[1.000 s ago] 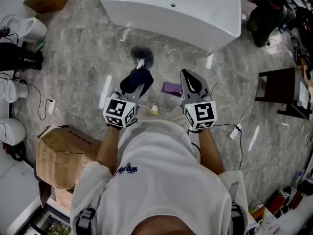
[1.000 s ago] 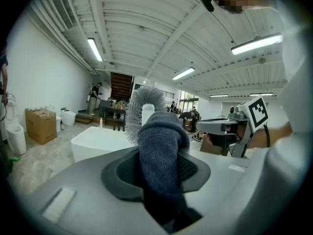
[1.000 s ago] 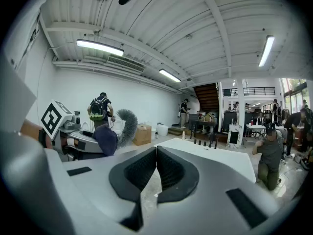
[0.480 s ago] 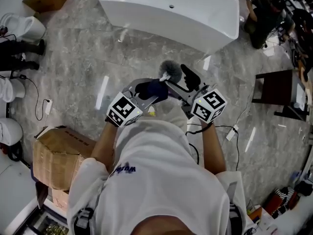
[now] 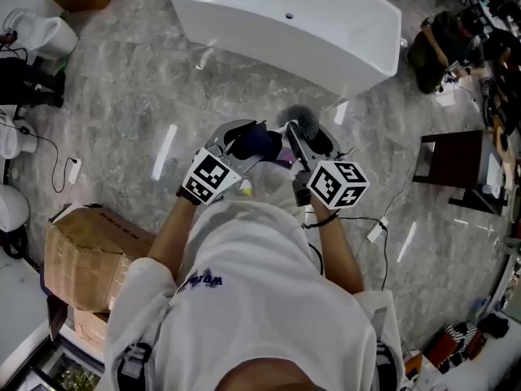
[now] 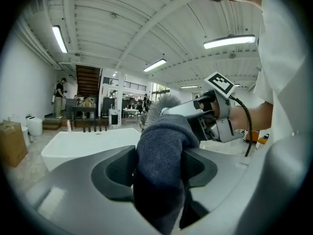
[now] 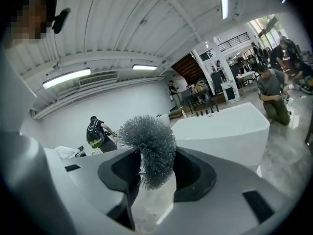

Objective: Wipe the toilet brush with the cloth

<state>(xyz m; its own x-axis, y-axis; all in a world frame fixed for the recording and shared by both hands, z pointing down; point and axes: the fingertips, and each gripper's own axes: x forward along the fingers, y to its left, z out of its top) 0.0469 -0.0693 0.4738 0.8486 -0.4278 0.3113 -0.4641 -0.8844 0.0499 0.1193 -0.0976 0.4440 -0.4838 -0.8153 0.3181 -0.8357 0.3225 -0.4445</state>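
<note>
My left gripper point(image 5: 248, 142) has a dark blue cloth point(image 5: 254, 143) bunched between its jaws; in the left gripper view the cloth point(image 6: 161, 165) fills the gap and both pads touch it, while the jaws are opening. Just right of it, my right gripper point(image 5: 303, 141) points at the cloth. The toilet brush's grey bristle head point(image 5: 302, 120) sits between the right jaws. In the right gripper view the brush head point(image 7: 149, 146) spans the gap and its bristles touch both sides as the jaws close. The brush handle is hidden by the cloth and grippers.
A white bathtub point(image 5: 285, 23) stands on the marble floor just beyond the grippers. A cardboard box point(image 5: 89, 255) sits at the left, a dark stool point(image 5: 456, 165) at the right, and a cable with a plug point(image 5: 377, 228) lies near the person's right side. People work in the background.
The two grippers have come together in front of the person. The brush head has shifted right, from above the left gripper into the right gripper's jaws, which rolled over and opened.
</note>
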